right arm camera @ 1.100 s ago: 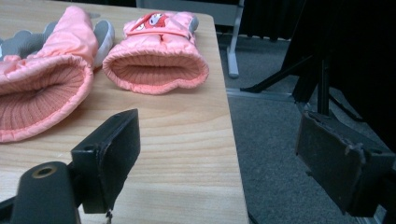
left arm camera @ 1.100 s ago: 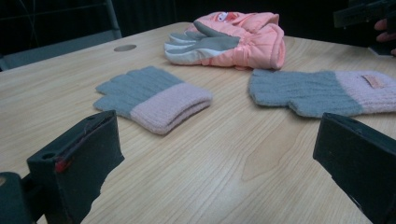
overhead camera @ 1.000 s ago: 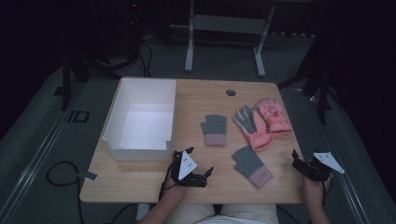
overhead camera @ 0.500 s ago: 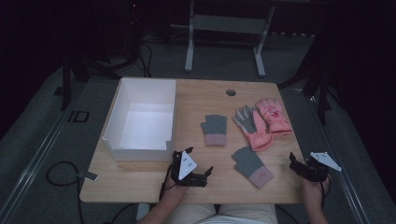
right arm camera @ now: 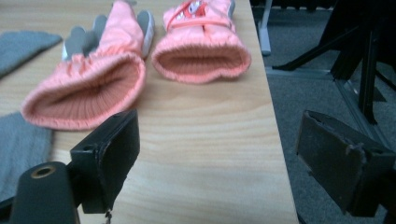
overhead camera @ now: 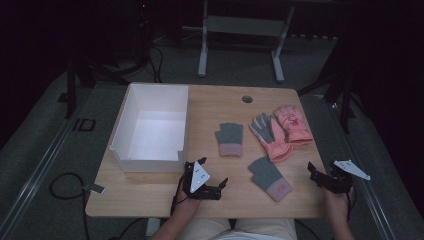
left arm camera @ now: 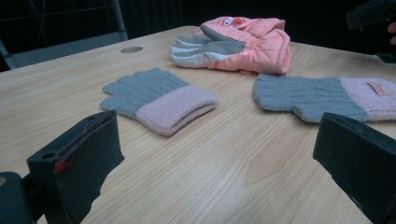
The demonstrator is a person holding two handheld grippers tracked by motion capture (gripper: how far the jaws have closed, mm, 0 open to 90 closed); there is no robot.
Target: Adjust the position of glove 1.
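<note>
Two grey knit gloves with pink cuffs lie flat on the wooden table (overhead camera: 215,105), one (overhead camera: 230,139) mid-table and one (overhead camera: 270,177) nearer the front. Two pink ski gloves, one (overhead camera: 270,136) palm up and one (overhead camera: 292,122) beside it, lie at the right. My left gripper (overhead camera: 207,173) rests open near the front edge, left of the near knit glove. In the left gripper view the left gripper (left arm camera: 219,158) faces both knit gloves (left arm camera: 159,98) (left arm camera: 322,95) with nothing between its jaws. My right gripper (overhead camera: 326,173) hovers open at the table's right front corner. In its own view the right gripper (right arm camera: 224,154) points at the ski gloves' cuffs (right arm camera: 88,88) (right arm camera: 201,51).
An empty white box (overhead camera: 155,127) stands at the table's left, just behind my left gripper. A round cable hole (overhead camera: 247,99) sits near the far edge. The table's right edge (right arm camera: 275,140) runs between my right jaws, with grey floor and dark stand legs (right arm camera: 355,51) beyond.
My right gripper has shifted slightly left, toward the table's corner. The left gripper and the gloves have stayed still.
</note>
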